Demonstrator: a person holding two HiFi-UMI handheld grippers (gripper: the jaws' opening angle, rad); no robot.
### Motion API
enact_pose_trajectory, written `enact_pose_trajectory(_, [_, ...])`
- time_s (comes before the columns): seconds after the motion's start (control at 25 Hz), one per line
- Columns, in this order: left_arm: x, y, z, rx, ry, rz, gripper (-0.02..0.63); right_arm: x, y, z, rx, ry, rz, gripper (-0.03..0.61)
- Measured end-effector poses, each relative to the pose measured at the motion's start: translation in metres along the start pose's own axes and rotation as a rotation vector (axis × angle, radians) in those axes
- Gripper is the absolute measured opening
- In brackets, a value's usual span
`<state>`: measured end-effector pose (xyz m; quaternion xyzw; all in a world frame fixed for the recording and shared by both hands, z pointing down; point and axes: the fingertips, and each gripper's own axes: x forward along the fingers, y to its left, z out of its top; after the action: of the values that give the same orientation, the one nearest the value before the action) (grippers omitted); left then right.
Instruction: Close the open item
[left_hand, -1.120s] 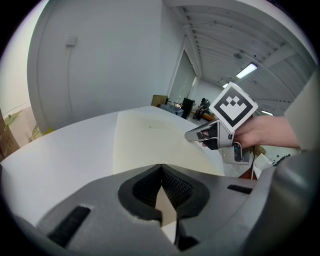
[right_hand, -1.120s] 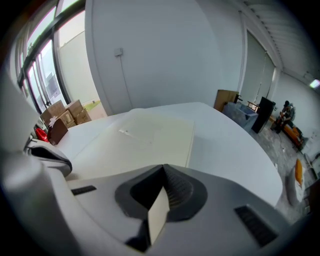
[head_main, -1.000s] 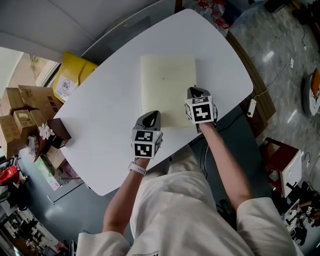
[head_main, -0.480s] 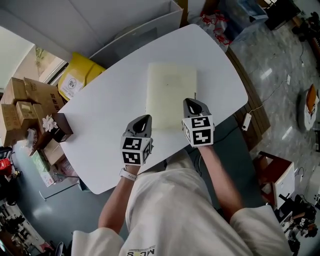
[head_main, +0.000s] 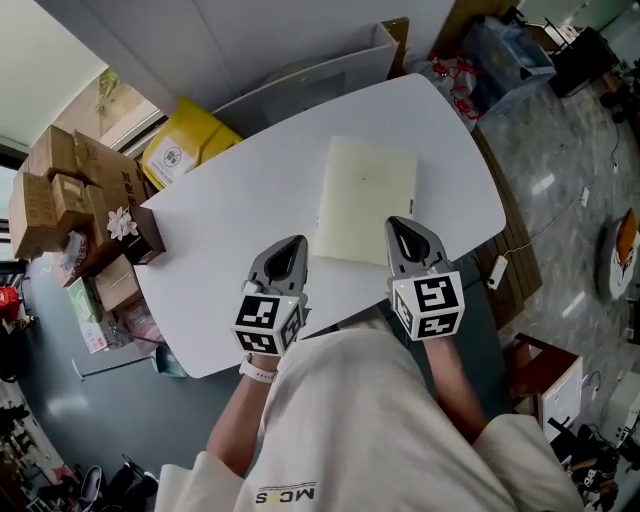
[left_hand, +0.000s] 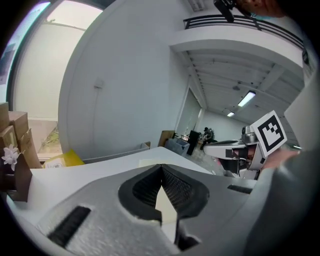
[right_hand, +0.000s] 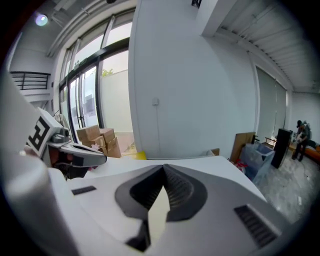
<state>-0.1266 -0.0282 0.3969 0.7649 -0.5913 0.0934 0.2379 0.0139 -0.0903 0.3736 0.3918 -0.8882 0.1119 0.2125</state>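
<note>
left gripper (head_main: 294, 245): jaws pressed together with nothing in them. It's held up off the bench, nose tipped a bit downward, touching nothing.
right gripper (head_main: 402, 226): same deal, jaws together and empty. It sits level with the left one, with a gap between the two.
book (head_main: 366, 200): cream, lying flat and shut on the bench, right ahead of both grippers. From the head view, the right gripper's tip overlaps its near right corner. The left gripper's tip sits just off its near left corner. Neither is touching it.
bench (head_main: 230, 205): white with rounded corners, spreading out ahead of and under both grippers.
flower box (head_main: 140, 233): small and dark with a white flower on it, at the bench's corner, well off to the left of the left gripper.
yellow bag (head_main: 186, 146): past the bench's far edge, ahead and left of the left gripper.
cartons (head_main: 58, 192): a brown stack on the floor, further left again than the flower box.
</note>
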Motion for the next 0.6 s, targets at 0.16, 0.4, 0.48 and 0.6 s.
enact_pose_trajectory(0.16, [-0.025,0.001,0.026,0.009,-0.068,0.023,0.025,-0.018,0.017,0.024,-0.090,-0.083,0.039,0.014])
enact_pose_trajectory(0.4, [-0.058,-0.004,0.053,0.046,-0.152,0.053,0.025,-0.038,0.035,0.041,-0.177,-0.159,0.071,0.014])
enact_pose_trajectory(0.48, [-0.067,-0.006,0.057,0.056,-0.168,0.057,0.025,-0.042,0.040,0.045,-0.185,-0.180,0.078,0.014])
enact_pose_trajectory(0.6, [-0.076,-0.010,0.062,0.059,-0.191,0.056,0.025,-0.047,0.046,0.051,-0.185,-0.206,0.088,0.014])
